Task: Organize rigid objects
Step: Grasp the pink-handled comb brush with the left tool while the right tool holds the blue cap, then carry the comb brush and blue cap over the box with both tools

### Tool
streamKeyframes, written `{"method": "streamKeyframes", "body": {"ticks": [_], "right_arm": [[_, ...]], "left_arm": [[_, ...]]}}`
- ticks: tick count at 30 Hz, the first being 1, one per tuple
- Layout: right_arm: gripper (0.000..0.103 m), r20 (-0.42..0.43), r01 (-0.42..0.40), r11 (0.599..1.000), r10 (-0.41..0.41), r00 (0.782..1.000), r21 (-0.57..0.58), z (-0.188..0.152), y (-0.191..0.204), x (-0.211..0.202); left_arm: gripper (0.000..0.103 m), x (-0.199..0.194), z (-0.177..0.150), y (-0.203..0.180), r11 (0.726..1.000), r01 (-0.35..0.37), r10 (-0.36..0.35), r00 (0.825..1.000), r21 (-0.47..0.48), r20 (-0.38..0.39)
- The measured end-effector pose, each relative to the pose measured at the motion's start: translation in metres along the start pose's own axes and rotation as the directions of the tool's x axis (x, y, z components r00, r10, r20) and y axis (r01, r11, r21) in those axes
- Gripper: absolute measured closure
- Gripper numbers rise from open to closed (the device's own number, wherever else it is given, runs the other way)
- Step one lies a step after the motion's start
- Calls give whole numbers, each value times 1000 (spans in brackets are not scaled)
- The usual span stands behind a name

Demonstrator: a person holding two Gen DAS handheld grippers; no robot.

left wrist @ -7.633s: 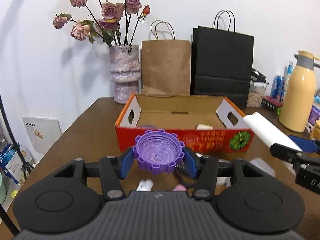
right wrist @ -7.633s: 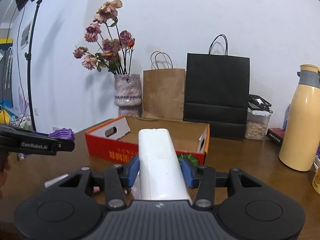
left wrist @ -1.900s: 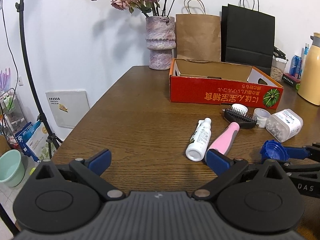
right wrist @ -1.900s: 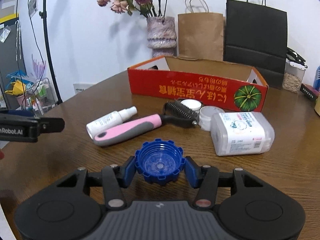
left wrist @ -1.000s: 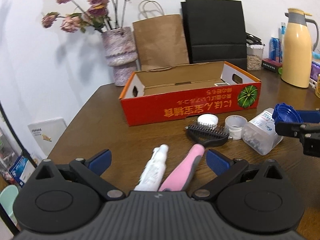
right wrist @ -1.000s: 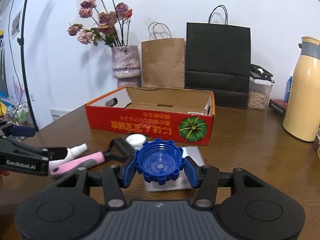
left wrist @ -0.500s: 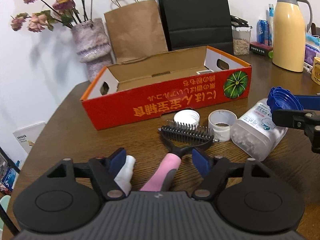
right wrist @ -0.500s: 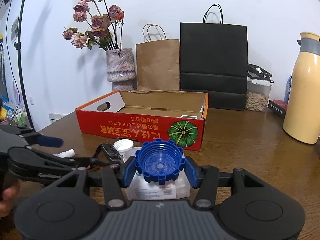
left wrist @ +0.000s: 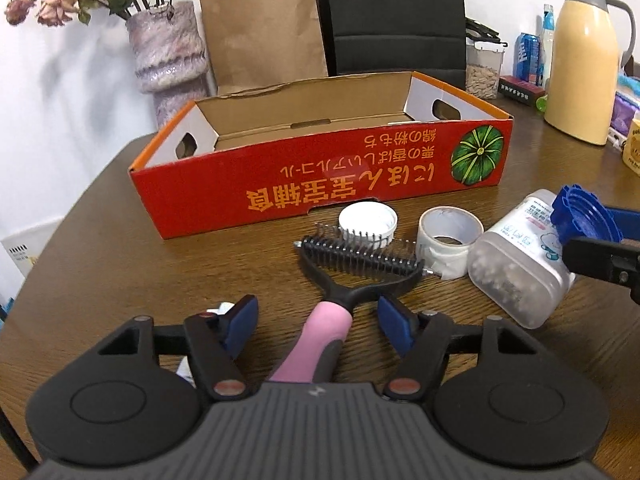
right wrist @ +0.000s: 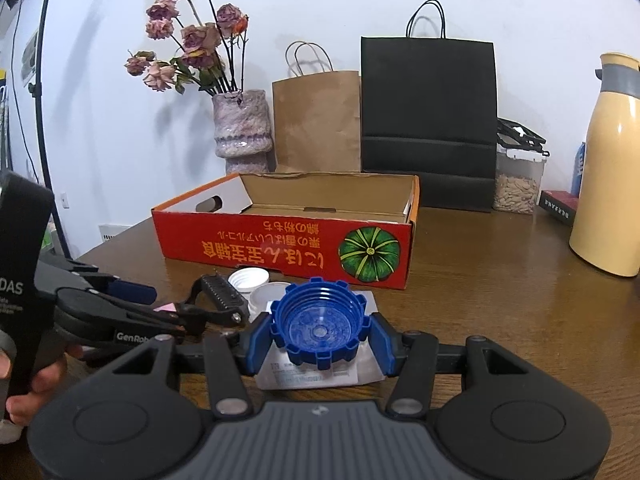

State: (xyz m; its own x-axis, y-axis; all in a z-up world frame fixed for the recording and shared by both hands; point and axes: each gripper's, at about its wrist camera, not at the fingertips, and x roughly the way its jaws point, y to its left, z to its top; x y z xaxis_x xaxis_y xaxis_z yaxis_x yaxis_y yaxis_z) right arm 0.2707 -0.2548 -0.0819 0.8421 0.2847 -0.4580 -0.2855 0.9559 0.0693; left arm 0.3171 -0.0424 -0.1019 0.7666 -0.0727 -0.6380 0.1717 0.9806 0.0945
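Meanwhile my left gripper (left wrist: 318,314) is closing around the pink-handled comb (left wrist: 344,276) lying before the red box (left wrist: 320,168), not yet pinching it, while my right gripper (right wrist: 320,338) clamps the blue cap (right wrist: 318,322), so most items remain outside.

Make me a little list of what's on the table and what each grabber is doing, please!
box: red cardboard box, open on top, at the back
brush: brush with pink handle, lying flat on the table
left gripper: left gripper, jaws closing around the brush handle, pads not yet pressing
right gripper: right gripper, shut on the blue cap
near the box: white cap, tape roll, clear jar on its side
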Motion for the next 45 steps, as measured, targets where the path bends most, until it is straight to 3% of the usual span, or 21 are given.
{"method": "streamKeyframes", "body": {"ticks": [1,3,6,15,31,45], "right_arm": [[52,1,0,1000,0,1000,0,-1,0,0],[52,6,1,1000,-1,1000,-1,-1,1,-1],[52,8,3,1000,-3,1000,-4,-3,2,0],[52,27,-6,1000,6,1000,-10,-4,4,-3],[52,70,-12,1000,13,997,-12,-3,9,-8],[52,112,-18,999,22,994,-36,14,18,-12]], "left_arm": [[41,0,0,2,1000,16,-16,1000,-11,-1],[64,-1,-1,6,996,72,-72,997,-43,-6],[78,-4,-2,5,996,62,-63,998,-57,0],[80,-8,-2,9,994,39,-38,999,-103,9],[81,-45,-4,3,990,15,6,989,-140,144],[81,-65,8,0,989,1,32,976,-150,215]]}}
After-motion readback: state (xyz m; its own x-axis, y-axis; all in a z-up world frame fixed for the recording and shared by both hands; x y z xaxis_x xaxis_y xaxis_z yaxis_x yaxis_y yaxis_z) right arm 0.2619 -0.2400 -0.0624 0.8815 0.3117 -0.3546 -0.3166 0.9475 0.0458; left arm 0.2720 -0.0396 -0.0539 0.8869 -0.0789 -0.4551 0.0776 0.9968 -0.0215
